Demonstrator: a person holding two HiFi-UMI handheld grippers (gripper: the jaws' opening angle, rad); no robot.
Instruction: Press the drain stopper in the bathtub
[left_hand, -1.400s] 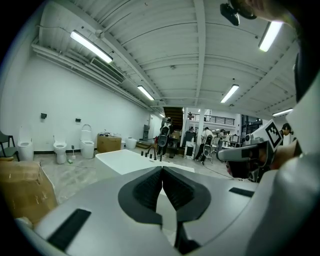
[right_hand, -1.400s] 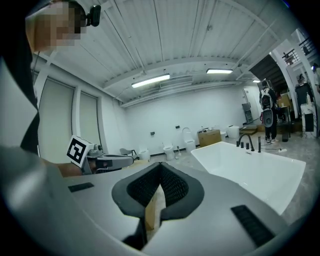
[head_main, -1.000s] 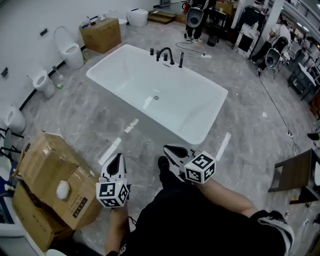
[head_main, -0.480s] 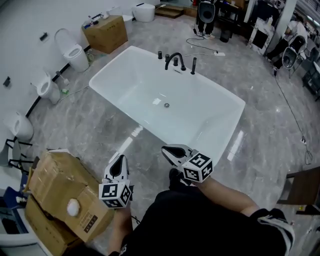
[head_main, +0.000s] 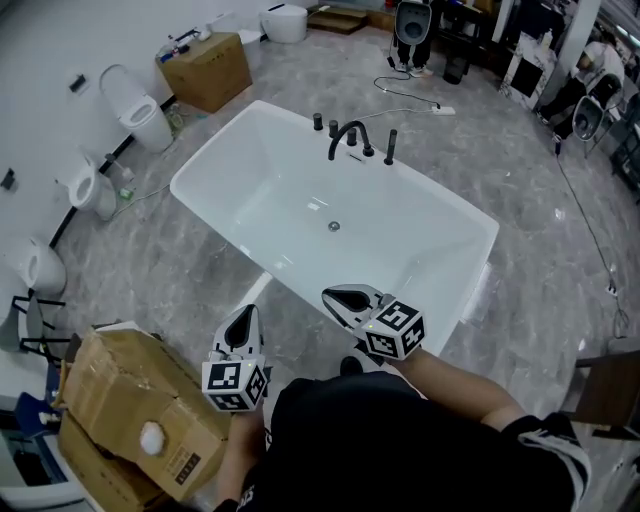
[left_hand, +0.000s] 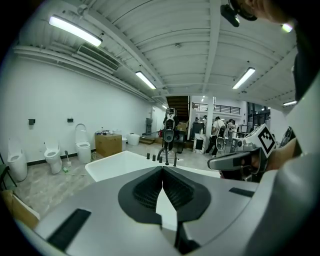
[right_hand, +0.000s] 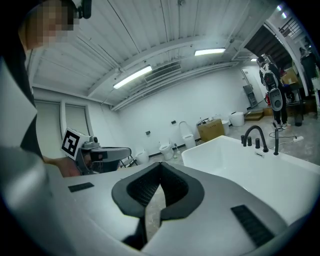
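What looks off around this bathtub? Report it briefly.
A battered cardboard box sits with flaps open at the person's left, and a loose cable trails over the floor beyond the faucet. The bathtub itself looks intact.

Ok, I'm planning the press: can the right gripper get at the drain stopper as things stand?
Probably, with a lean: the right gripper hovers by the bathtub rim, and the drain stopper lies uncovered beyond.
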